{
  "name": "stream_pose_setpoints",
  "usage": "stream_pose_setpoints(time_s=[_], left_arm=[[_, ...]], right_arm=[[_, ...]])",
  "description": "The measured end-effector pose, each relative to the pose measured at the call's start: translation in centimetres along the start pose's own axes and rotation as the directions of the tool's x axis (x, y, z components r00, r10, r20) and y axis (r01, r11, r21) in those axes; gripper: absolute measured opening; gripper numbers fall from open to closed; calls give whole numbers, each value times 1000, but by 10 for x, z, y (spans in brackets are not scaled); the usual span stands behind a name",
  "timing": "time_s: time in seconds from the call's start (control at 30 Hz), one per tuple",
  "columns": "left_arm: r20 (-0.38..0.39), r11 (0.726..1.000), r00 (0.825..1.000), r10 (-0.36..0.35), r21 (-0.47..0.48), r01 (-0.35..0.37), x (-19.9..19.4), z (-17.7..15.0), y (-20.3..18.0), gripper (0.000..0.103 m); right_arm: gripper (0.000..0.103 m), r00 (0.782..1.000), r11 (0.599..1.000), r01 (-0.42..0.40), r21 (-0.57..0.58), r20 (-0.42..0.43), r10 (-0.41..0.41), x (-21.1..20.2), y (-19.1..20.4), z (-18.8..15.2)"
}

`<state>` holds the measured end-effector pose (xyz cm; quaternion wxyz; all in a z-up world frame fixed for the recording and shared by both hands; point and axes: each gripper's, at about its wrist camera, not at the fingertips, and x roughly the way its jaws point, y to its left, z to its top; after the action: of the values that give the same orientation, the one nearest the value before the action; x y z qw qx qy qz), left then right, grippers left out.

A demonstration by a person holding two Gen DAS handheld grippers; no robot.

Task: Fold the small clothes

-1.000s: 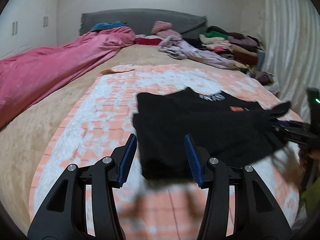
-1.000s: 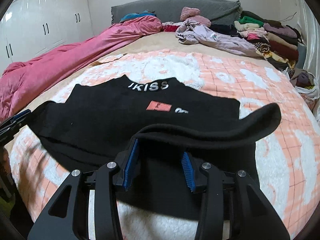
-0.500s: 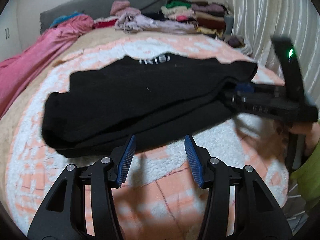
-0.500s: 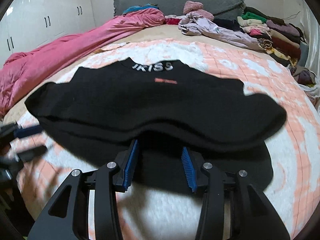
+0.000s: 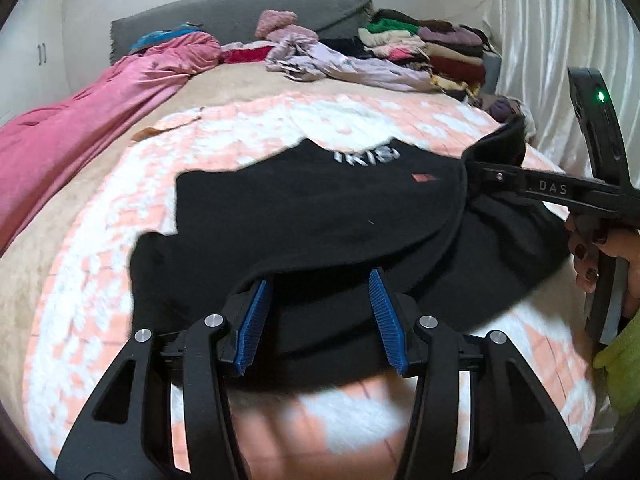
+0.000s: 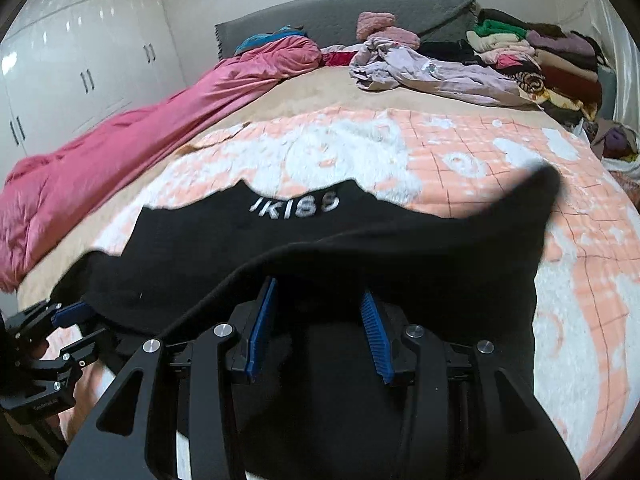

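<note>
A black fleece garment [image 5: 320, 208] with white letters at its collar lies on the peach-and-white blanket [image 5: 100, 280]. In the right wrist view the garment [image 6: 240, 248] has its near edge lifted into a fold. My right gripper [image 6: 318, 288] holds that fold; the cloth covers its fingertips and a corner sticks up past them. Seen from the left wrist, the right gripper [image 5: 480, 170] comes in from the right in a person's hand [image 5: 592, 248]. My left gripper [image 5: 320, 280] is open, and the fold's edge lies over its fingertips. It also shows at the right wrist view's lower left as the left gripper [image 6: 76, 324].
A pink duvet [image 5: 80, 128] runs along the bed's left side. A lilac garment [image 5: 360, 68] and a stack of folded clothes [image 5: 420, 44] lie by the grey headboard. A white curtain [image 5: 560, 40] hangs on the right, and white wardrobes [image 6: 80, 60] stand on the left.
My right gripper has carried the lifted fold farther over the garment toward the collar. My left gripper has come up to the garment, whose edge now lies over its fingertips.
</note>
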<state>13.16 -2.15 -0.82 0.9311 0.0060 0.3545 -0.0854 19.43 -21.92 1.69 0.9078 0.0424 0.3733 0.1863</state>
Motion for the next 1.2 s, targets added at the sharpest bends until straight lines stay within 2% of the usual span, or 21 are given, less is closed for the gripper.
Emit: stream_pose_setpoints(time_s=[0.17, 0.27, 0.4, 0.47, 0.57, 0.6, 0.7, 0.9, 1.07, 1.2], left_arm=[[79, 998, 997, -19, -59, 23, -25, 10, 13, 42], [99, 995, 993, -68, -62, 74, -43, 1, 11, 46], [21, 983, 983, -182, -34, 182, -42, -20, -6, 47], [-15, 978, 978, -206, -18, 206, -36, -26, -17, 47], [-62, 979, 977, -204, 9, 205, -18, -26, -30, 47], [-80, 980, 977, -196, 17, 198, -10, -24, -33, 47], [-113, 993, 987, -114, 25, 117, 10, -19, -31, 47], [-67, 1000, 997, -29, 9, 29, 21, 2, -10, 47], [-8, 999, 999, 37, 1, -37, 28, 30, 5, 47], [19, 989, 991, 129, -79, -128, 39, 55, 32, 53]], right_arm=[[41, 999, 999, 34, 12, -10, -33, 15, -7, 15], [41, 998, 998, 64, 19, -23, -63, 25, -13, 18], [40, 998, 997, 64, 51, -5, -64, 22, -19, 16], [40, 998, 996, 59, 64, 28, -61, 8, -19, 11], [42, 997, 997, 30, 73, 65, -35, -14, -19, 2], [42, 998, 997, 20, 70, 64, -24, -19, -17, -3], [42, 1000, 1000, 3, 23, 28, -4, -30, -11, -19], [42, 996, 994, 31, -101, -75, -39, -13, 4, -39], [45, 995, 993, 46, -113, -79, -55, 7, 10, -27], [45, 994, 994, 75, -76, -69, -80, 25, 4, -9]])
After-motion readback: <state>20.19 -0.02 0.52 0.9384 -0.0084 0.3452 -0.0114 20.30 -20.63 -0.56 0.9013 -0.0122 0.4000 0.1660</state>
